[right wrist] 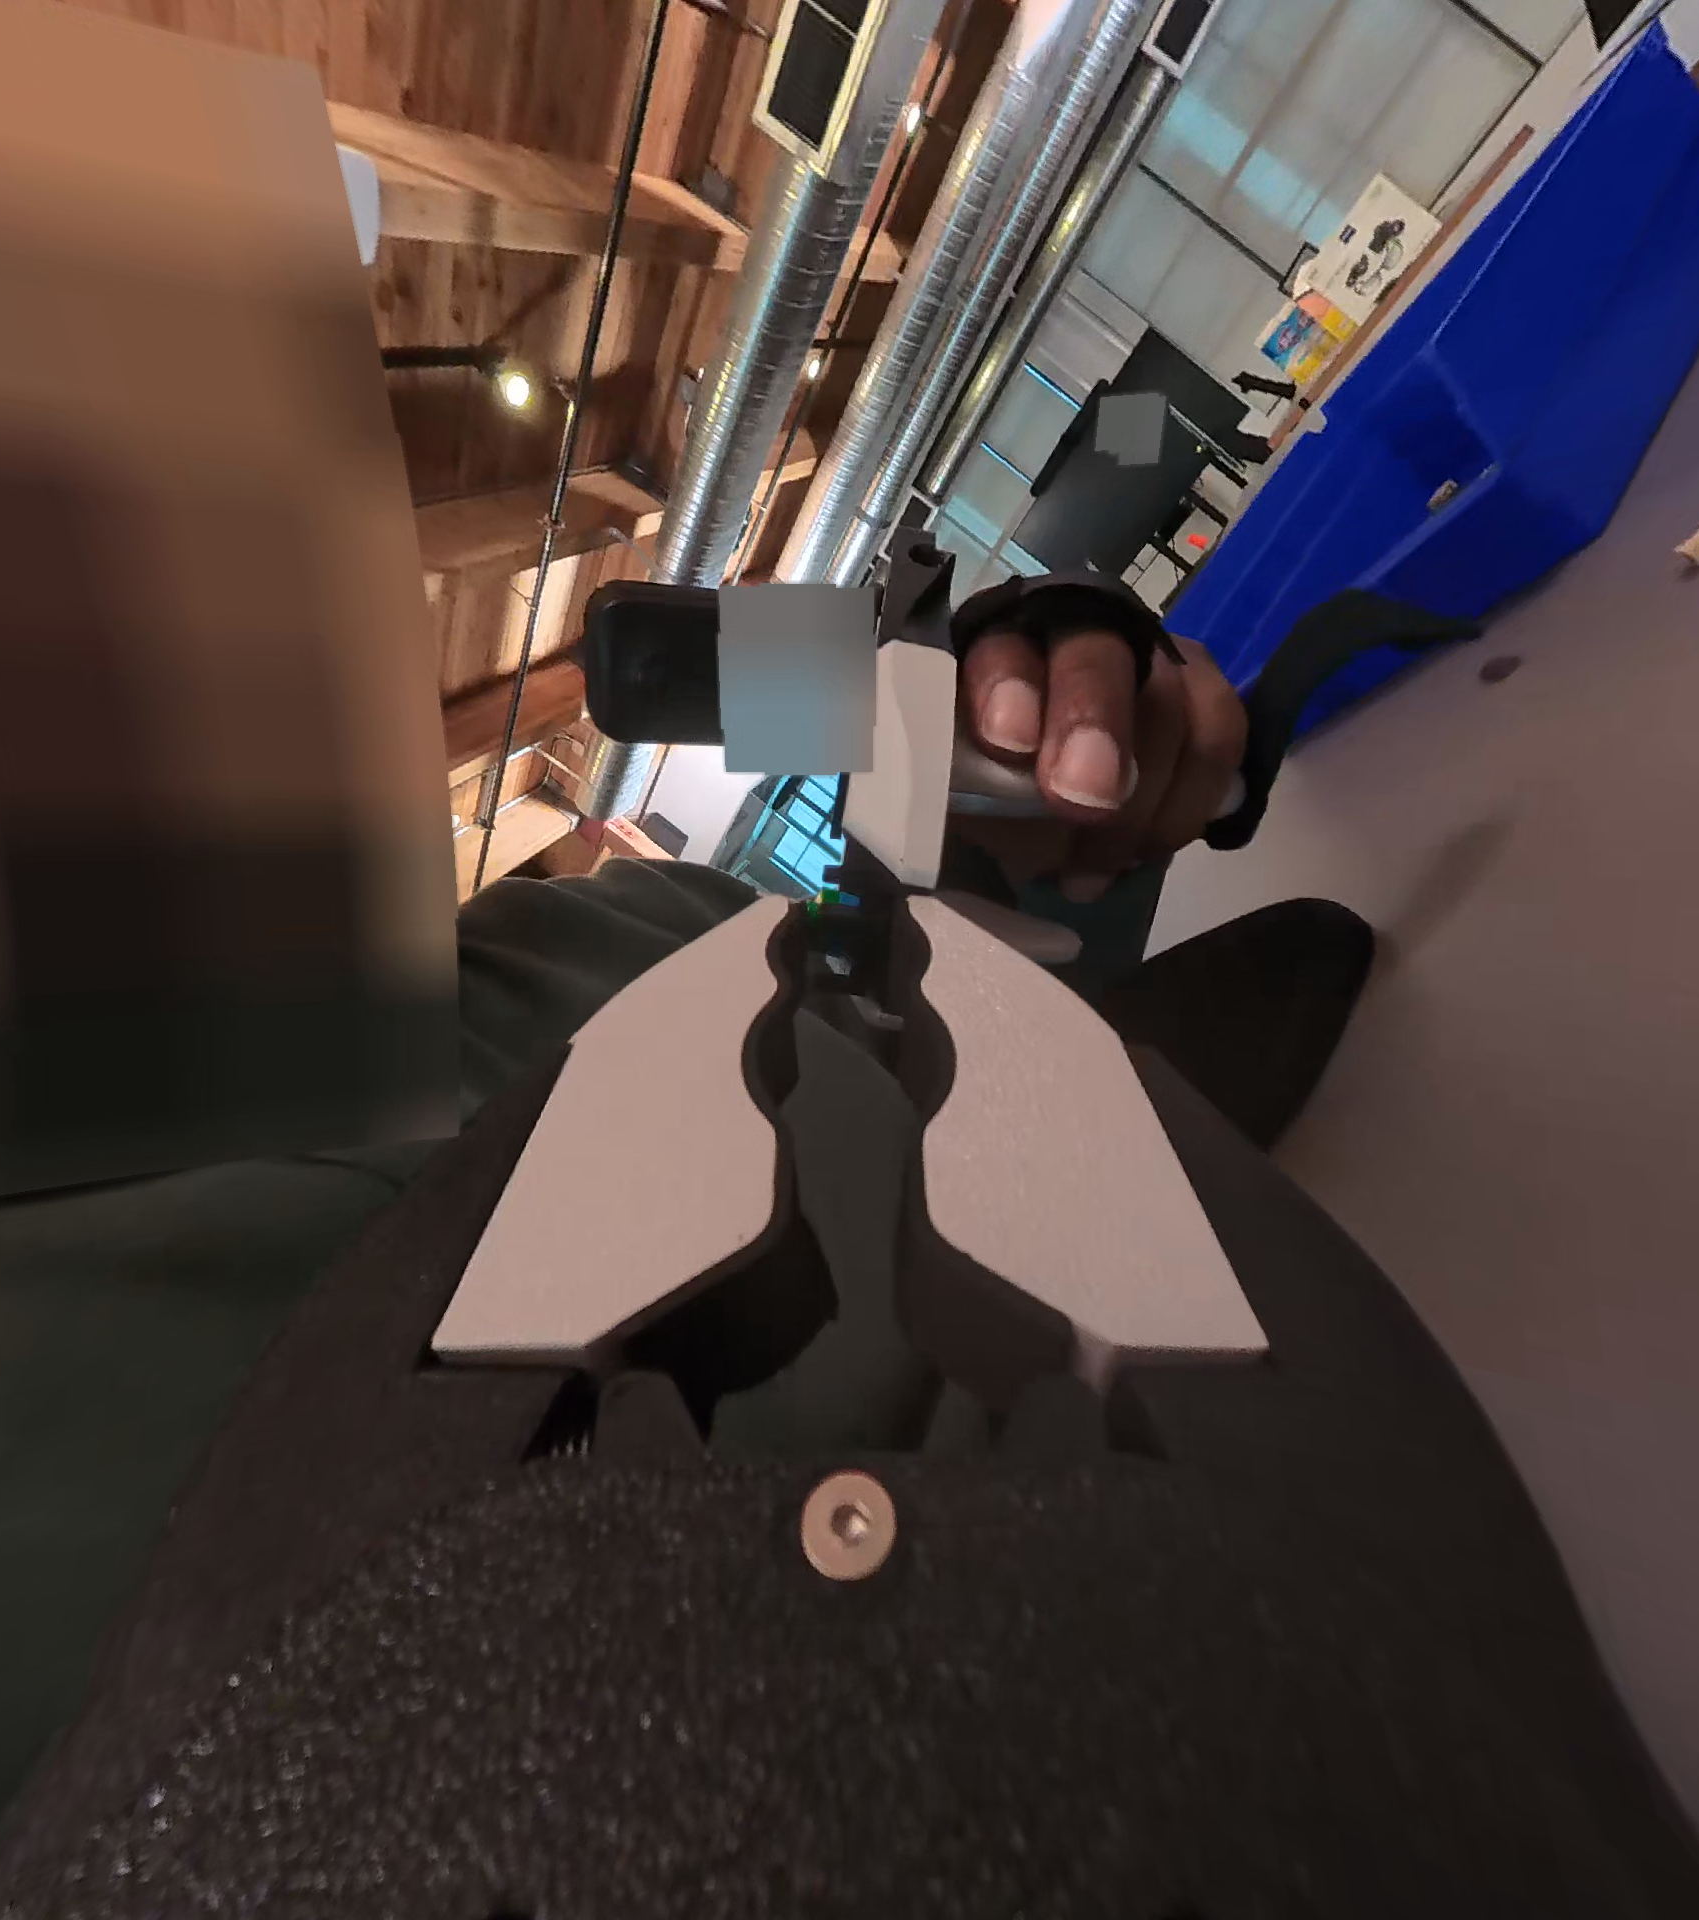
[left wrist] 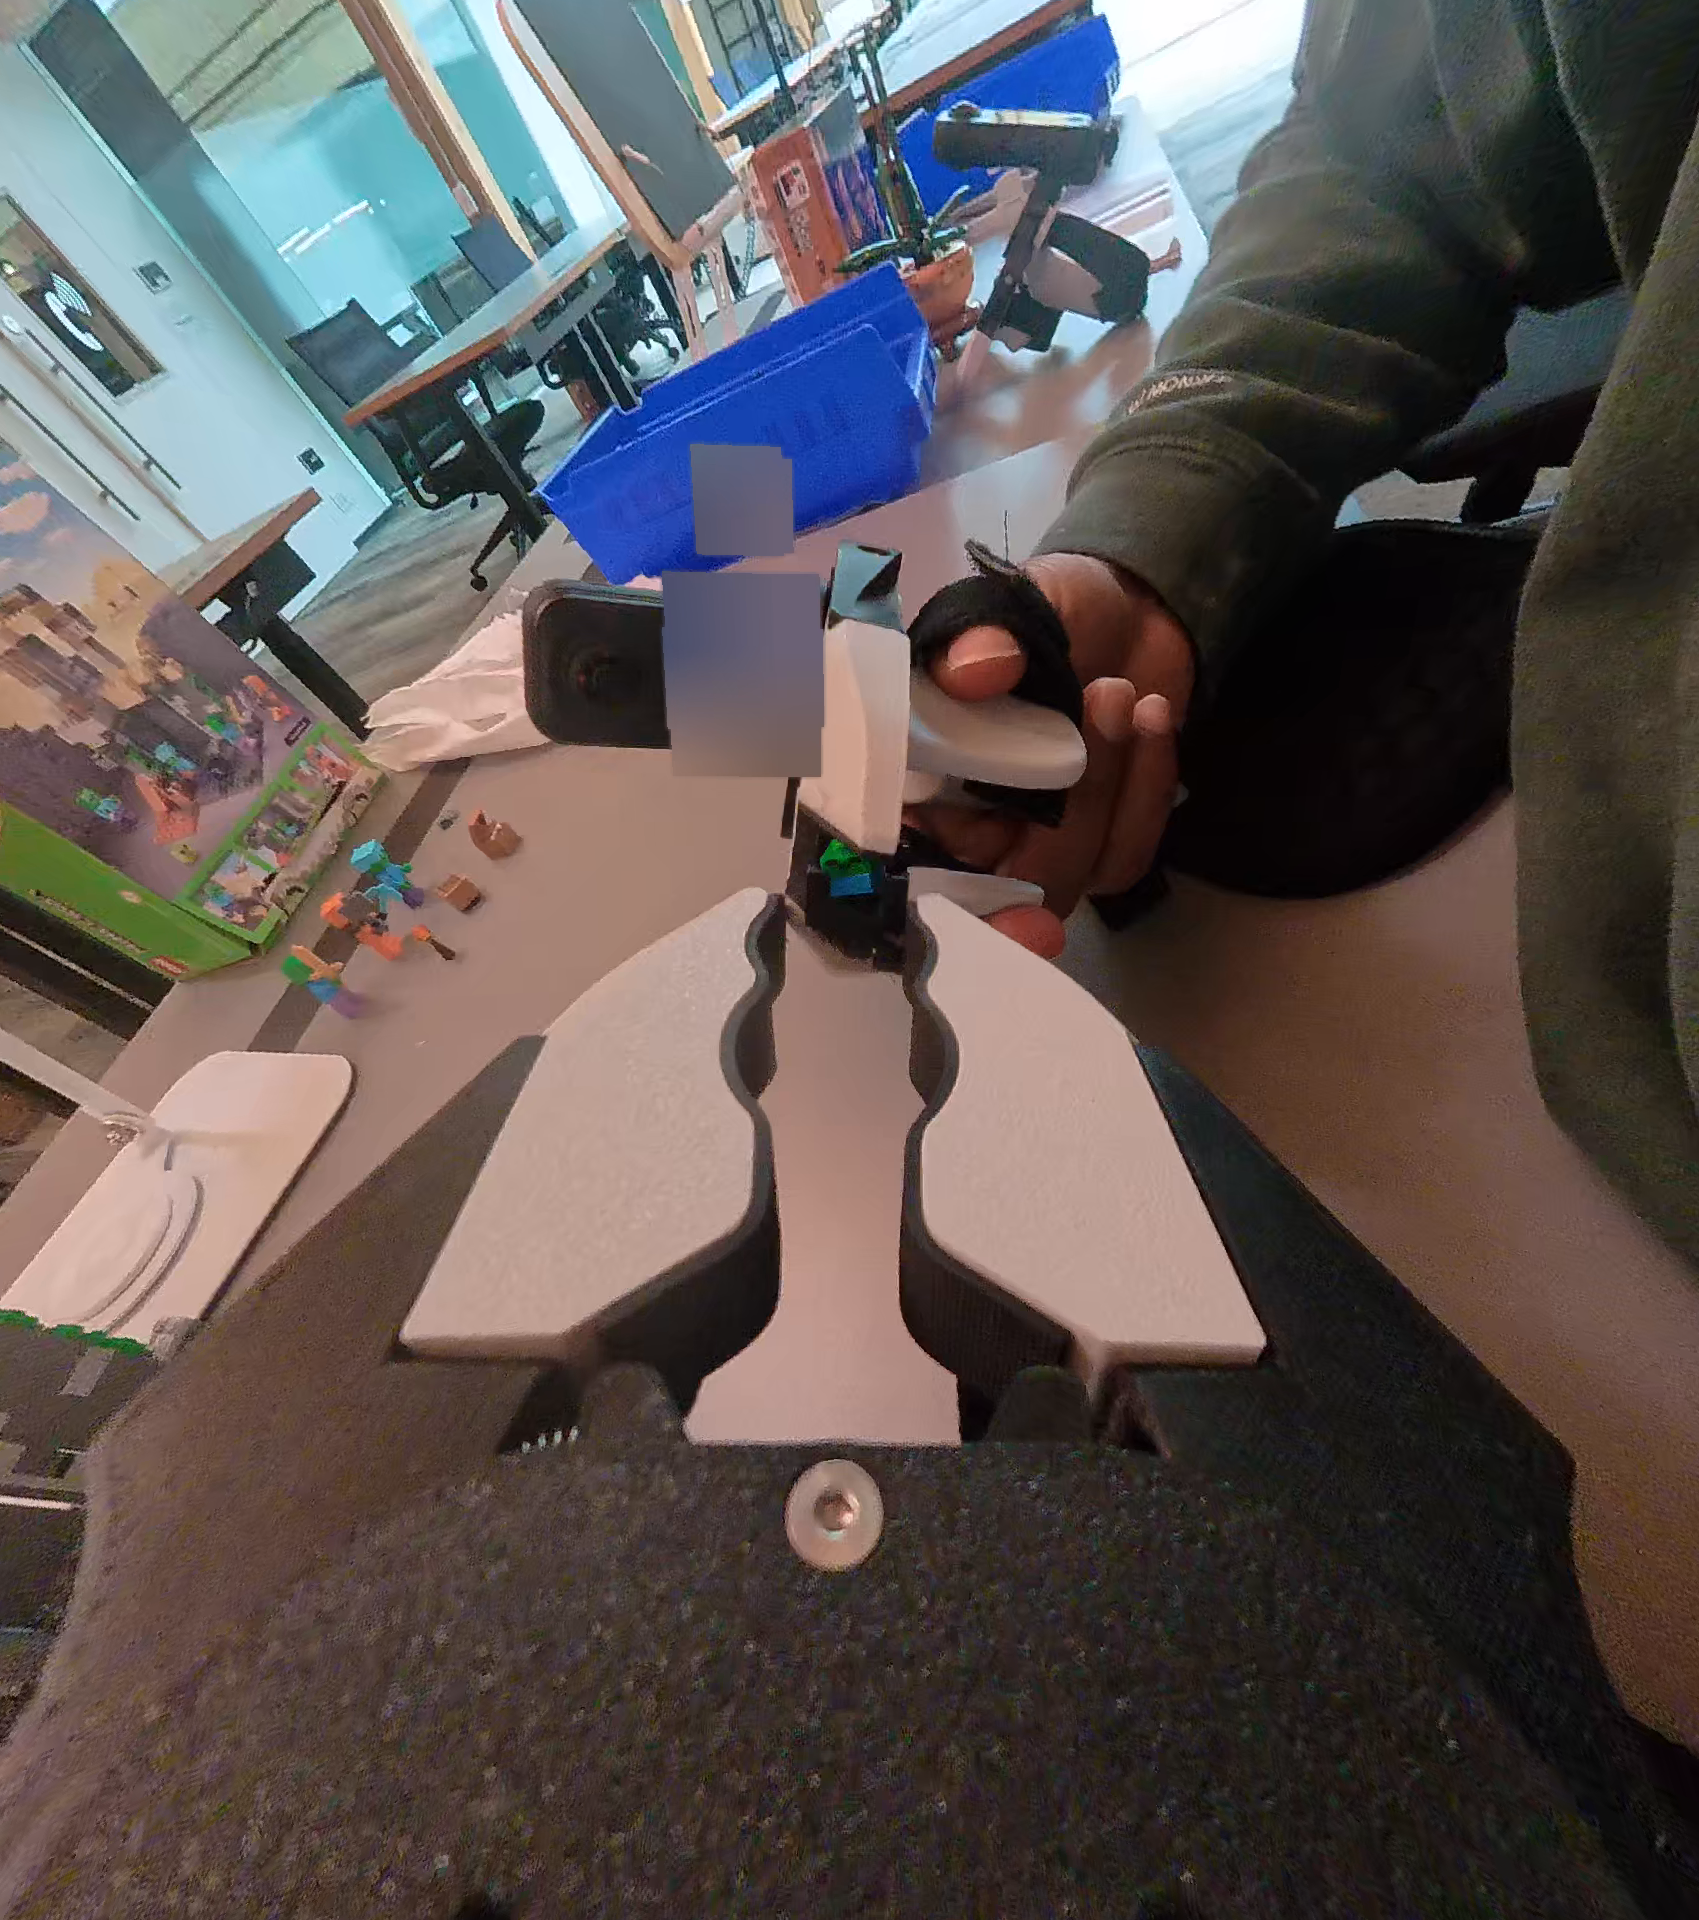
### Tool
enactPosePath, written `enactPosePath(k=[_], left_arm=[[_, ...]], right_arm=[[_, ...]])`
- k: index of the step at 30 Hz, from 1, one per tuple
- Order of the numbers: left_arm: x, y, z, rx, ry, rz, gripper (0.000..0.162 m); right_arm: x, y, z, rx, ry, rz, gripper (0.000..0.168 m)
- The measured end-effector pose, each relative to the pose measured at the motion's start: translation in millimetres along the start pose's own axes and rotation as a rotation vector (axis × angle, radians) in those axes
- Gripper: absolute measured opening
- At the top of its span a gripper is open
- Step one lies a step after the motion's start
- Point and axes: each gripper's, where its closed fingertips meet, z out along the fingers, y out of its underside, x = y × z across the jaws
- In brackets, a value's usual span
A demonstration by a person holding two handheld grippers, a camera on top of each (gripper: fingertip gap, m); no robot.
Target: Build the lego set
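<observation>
Left wrist view: left gripper (left wrist: 843, 925) and right gripper (right wrist: 850, 920) meet tip to tip above the grey table (left wrist: 1240, 1039), both clamped on a small green-blue-black lego piece (left wrist: 850, 883). Right hand (left wrist: 1084, 727) grips its handle, sleeve angled down-left.

1. Bright daylight comes through the far windows (left wrist: 325, 156) in the left wrist view.
2. A ceiling lamp (right wrist: 516, 389) glows in the right wrist view.
3. Straight lines bend near the edges.
4. The near black gripper body (left wrist: 824, 1714) looks soft and grainy.
</observation>
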Motion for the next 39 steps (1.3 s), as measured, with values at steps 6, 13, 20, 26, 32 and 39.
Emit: enactPosePath(k=[6,13,20,26,32,39], left_arm=[[6,-3,-1,0.012,0.065,0.003,0.02],[13,-1,1,0.013,0.115,0.001,0.021],[9,-9,1,0.055,0.043,0.048,0.022],[9,-8,-1,0.055,0.03,0.054,0.021],[9,-5,-1,0.052,0.005,0.075,0.018],[10,4,0,0.021,0.009,0.055,0.017]], right_arm=[[-2,6,0,-0.018,0.007,-0.042,0.015],[-1,13,-3,-0.035,0.026,-0.104,0.015],[-8,8,-2,-0.033,-0.009,-0.128,0.016],[-7,8,-1,-0.041,-0.017,-0.115,0.016],[-3,8,-3,-0.037,-0.015,-0.043,0.016],[6,9,-5,-0.039,0.028,0.054,0.016]])
